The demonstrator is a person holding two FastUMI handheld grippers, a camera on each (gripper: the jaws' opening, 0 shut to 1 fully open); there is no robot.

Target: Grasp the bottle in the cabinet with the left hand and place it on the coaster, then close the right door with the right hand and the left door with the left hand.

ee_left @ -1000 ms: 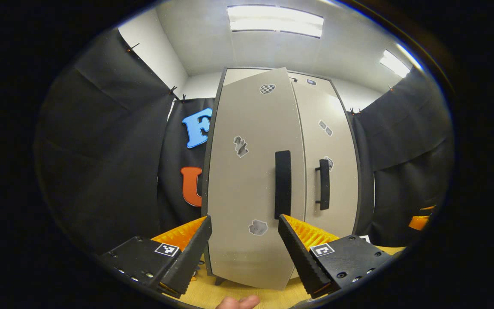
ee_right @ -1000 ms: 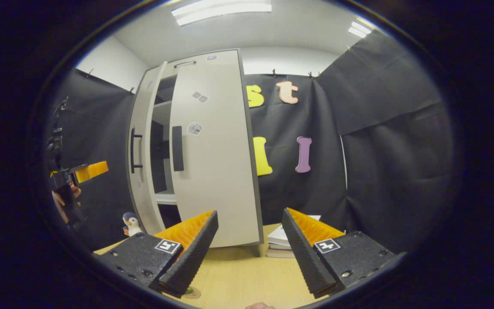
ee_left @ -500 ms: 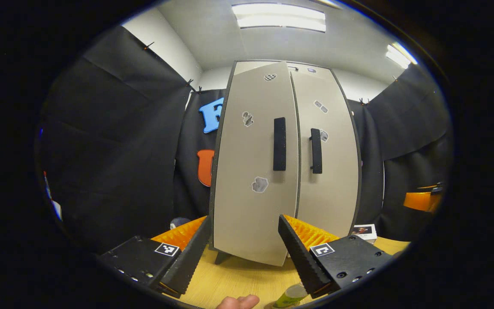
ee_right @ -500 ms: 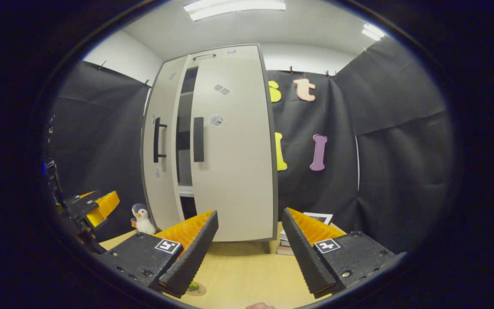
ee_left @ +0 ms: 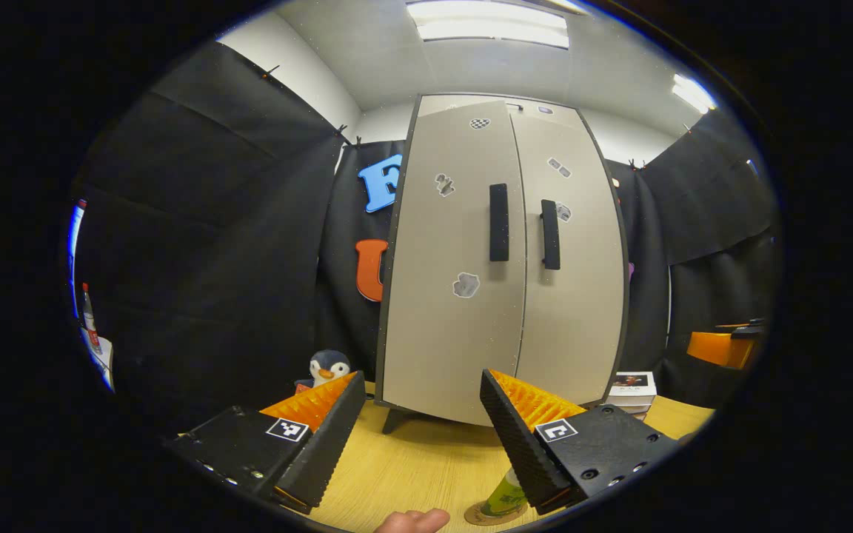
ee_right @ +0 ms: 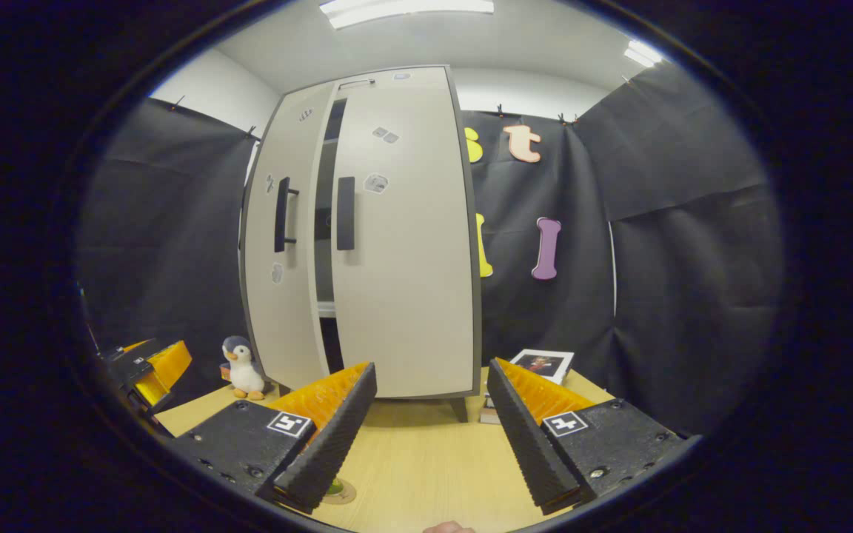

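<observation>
Both the left gripper (ee_left: 419, 437) and right gripper (ee_right: 430, 437) are held wide open and empty. The bottle (ee_left: 504, 497) is seen on its coaster (ee_left: 487, 516), beneath the left gripper; the cabinet's left door (ee_right: 278, 237) is left slightly ajar.

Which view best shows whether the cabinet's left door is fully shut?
The right gripper view: it looks at the left door at an angle, so a dark gap shows between it and the right door. The left gripper view faces the doors head-on, and they look nearly flush.

Matt smooth cabinet (ee_left: 463, 296) doors, pale wood-grain table (ee_right: 426, 459), plush-looking penguin (ee_right: 243, 366) (possibly fabric), creased cloth wall (ee_right: 693, 259)
</observation>
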